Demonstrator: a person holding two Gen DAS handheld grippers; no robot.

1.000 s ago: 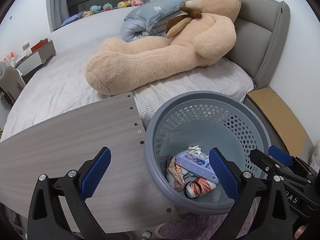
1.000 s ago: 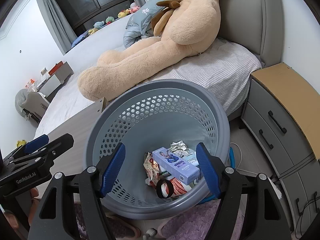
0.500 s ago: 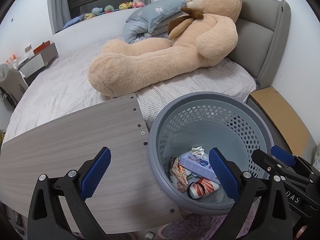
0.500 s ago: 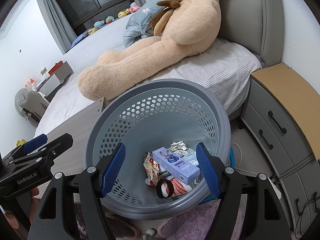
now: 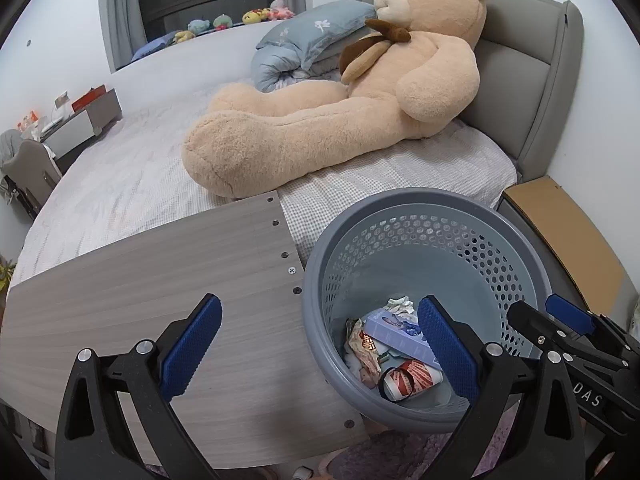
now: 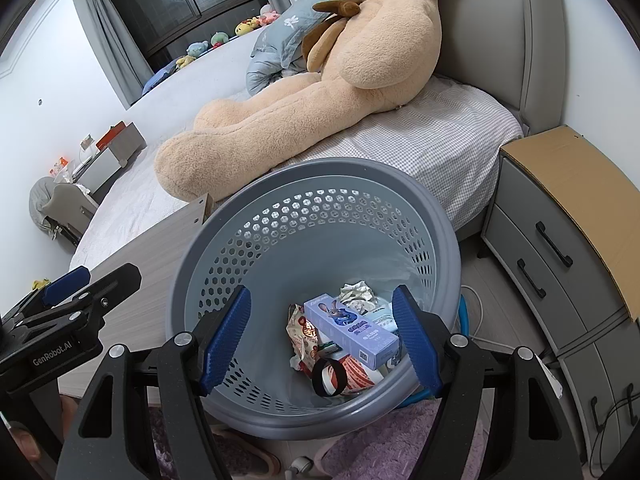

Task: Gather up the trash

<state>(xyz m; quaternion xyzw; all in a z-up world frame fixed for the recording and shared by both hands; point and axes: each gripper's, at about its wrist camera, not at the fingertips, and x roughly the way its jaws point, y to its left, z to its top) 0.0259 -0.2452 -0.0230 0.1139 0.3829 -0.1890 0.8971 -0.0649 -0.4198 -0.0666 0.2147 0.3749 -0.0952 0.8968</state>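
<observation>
the right gripper [image 6: 322,340] hangs over the grey perforated basket [image 6: 256,200], its 2 blue fingers [image 6: 226,336] spread wide with nothing between the pads. the trash lies below and between them on the basket floor: a lilac box [image 6: 352,330], a crumpled wrapper [image 6: 302,332], a paper ball [image 6: 358,292]. the left gripper [image 5: 320,346] is also open and empty, 1 finger over the wooden bench [image 5: 140,280], the other over the basket.
</observation>
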